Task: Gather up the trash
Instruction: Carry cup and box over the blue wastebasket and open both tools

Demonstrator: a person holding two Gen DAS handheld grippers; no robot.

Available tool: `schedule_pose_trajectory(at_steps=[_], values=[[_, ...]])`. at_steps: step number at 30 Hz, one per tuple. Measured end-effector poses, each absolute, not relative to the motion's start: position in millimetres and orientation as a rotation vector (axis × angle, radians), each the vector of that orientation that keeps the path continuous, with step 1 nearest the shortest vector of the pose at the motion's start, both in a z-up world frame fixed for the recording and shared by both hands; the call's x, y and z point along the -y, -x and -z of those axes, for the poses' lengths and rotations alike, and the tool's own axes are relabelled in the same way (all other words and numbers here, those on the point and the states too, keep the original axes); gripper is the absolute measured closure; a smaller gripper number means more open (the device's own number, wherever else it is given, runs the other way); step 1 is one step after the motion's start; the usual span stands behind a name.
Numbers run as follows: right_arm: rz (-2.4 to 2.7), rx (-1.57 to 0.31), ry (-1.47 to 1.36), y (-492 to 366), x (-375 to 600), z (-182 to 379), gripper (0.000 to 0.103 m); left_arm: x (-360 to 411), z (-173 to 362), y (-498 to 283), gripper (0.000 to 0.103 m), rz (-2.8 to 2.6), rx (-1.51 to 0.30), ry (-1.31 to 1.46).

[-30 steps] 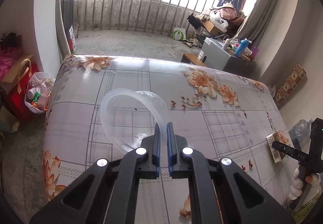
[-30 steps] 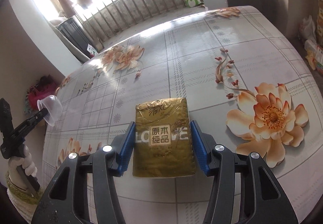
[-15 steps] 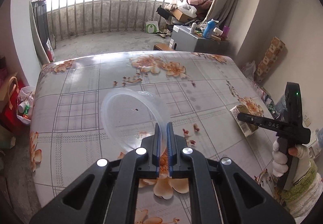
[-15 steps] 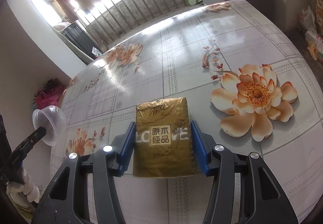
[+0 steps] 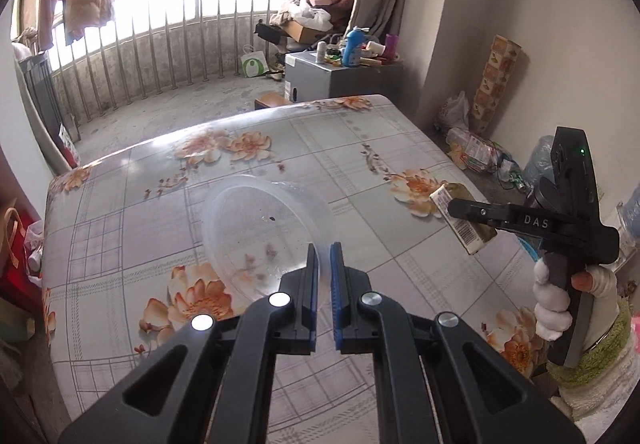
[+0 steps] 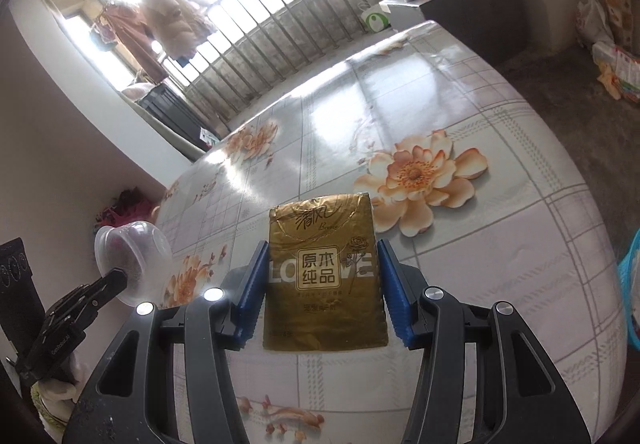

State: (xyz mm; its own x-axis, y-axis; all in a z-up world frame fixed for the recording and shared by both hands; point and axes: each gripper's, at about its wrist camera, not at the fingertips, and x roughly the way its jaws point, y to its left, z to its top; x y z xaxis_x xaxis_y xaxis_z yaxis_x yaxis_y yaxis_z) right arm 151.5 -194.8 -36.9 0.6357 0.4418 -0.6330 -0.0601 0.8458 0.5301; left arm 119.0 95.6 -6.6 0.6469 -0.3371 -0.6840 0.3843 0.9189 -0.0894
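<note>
I am carrying two pieces of trash above the table (image 5: 120, 212): my left gripper (image 5: 324, 264) is pinching the rim of a clear bowl (image 5: 260, 228) at centre frame, jaws nearly shut on the thin wall, while my right gripper (image 6: 320, 280) is clamping a gold tissue pack (image 6: 324, 272) by its long sides, lower centre of its view. The bowl looks light, springy and slick, liable to swivel on a rim pinch, so I am judging a deeper bite safer. The pack looks soft and crushable with glossy film; gripping mid-length across its width seems right, with gentle pressure
</note>
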Motion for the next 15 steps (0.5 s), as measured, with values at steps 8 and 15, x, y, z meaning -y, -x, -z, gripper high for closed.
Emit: schedule_pose_trajectory(at_steps=[8, 15], values=[[-0.192, -0.730, -0.608, -112.0, 277.0, 23.2, 0.053, -1.2, -23.5, -122.5, 0.098, 0.569, -0.709, -0.173], [0.095, -0.668, -0.739, -51.8, 382.0, 39.0, 0.053, 118.6, -34.8, -129.6, 0.098, 0.811, -0.702, -0.260]])
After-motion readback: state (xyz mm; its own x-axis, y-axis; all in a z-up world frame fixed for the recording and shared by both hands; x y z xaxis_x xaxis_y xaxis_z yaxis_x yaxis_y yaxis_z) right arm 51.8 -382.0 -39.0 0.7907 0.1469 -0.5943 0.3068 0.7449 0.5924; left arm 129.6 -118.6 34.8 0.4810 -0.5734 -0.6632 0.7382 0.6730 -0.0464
